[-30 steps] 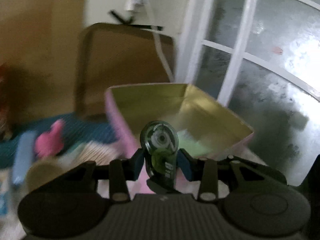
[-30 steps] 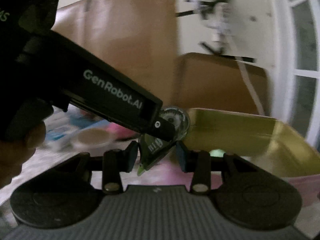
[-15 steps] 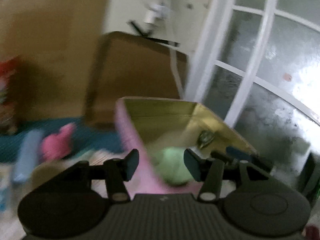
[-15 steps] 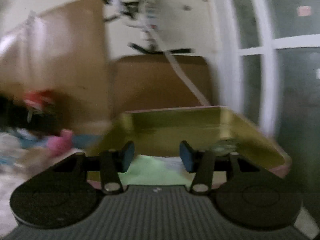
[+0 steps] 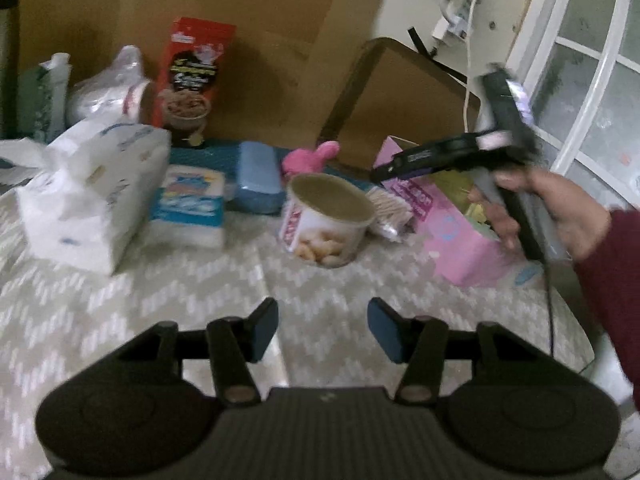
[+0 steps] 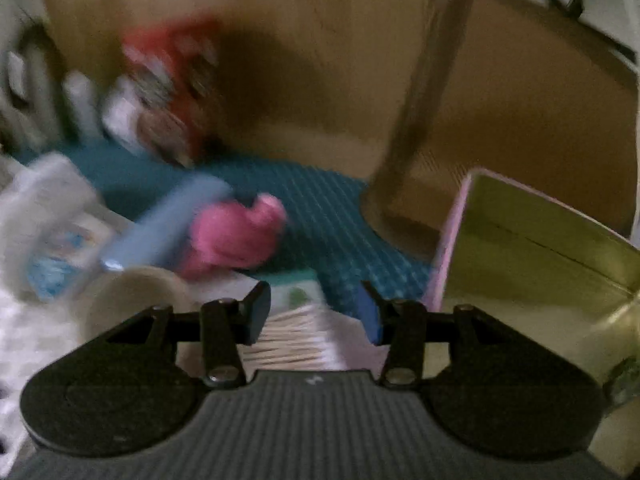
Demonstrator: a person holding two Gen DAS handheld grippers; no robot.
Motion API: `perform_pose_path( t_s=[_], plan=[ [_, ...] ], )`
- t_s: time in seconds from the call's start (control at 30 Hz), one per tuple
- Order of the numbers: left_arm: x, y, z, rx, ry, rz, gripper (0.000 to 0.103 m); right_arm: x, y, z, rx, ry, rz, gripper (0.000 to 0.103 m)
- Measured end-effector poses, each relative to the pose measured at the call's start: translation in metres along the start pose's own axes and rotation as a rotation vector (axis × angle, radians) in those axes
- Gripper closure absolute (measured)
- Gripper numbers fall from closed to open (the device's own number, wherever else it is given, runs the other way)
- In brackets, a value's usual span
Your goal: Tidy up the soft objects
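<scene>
Pink box [image 5: 460,236] with a gold lining sits at the right of the patterned cloth [image 5: 200,300], open on top. Left gripper [image 5: 323,330] hovers low over bare cloth, jaws spread, nothing between them. Right gripper [image 6: 316,312] is also spread wide and empty, hanging just left of the box's near wall [image 6: 448,240] over a pack of cotton swabs [image 6: 296,340]; the left view shows it held in the person's hand [image 5: 552,208] above the box. Pink plush toy [image 5: 310,158] lies on the teal mat [image 6: 340,216] behind a round snack tub [image 5: 328,220], beside a blue sponge [image 5: 256,178]. White tissue packs [image 5: 92,196] lie at far left.
</scene>
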State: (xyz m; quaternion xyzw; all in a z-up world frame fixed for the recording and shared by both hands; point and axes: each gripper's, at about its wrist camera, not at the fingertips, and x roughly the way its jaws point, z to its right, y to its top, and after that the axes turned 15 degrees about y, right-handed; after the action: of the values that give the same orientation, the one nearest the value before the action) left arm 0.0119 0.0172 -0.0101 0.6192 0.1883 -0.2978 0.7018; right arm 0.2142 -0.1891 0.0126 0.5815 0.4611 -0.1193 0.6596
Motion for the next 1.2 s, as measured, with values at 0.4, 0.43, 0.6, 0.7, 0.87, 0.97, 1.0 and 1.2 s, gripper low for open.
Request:
perform_pose_path(
  t_s=[0.4,0.43,0.6,0.7,0.87,0.97,1.0,1.2],
  plan=[
    [-0.015,-0.010,-0.038,-0.081,-0.052,0.030,0.049,-0.028,-0.053,-0.032,0.024,0.207,-0.215,0.066],
    [-0.015,-0.012,-0.038,-0.083,-0.059,0.029,0.049,-0.040,-0.064,-0.040,0.010,0.242,-0.191,0.067],
    [-0.013,-0.015,-0.026,-0.070,-0.116,0.004,0.049,-0.109,-0.117,-0.054,-0.063,0.233,0.166,0.039],
    [-0.011,-0.017,-0.017,-0.046,-0.123,-0.013,0.049,-0.119,-0.155,-0.060,-0.125,0.182,0.235,0.034],
    [-0.004,-0.015,-0.007,-0.038,-0.137,-0.045,0.049,-0.107,-0.180,-0.058,-0.068,0.189,0.245,0.024],
    [0.006,-0.003,0.010,-0.002,-0.143,-0.045,0.049,-0.105,-0.195,-0.069,-0.056,0.188,0.265,0.024],
    [0.012,0.003,0.017,0.019,-0.143,-0.044,0.048,-0.103,-0.197,-0.072,-0.038,0.192,0.262,0.024],
    [0.061,0.015,0.067,0.122,-0.171,-0.118,0.060,-0.075,-0.200,-0.086,-0.024,0.181,0.262,0.050]
  ],
)
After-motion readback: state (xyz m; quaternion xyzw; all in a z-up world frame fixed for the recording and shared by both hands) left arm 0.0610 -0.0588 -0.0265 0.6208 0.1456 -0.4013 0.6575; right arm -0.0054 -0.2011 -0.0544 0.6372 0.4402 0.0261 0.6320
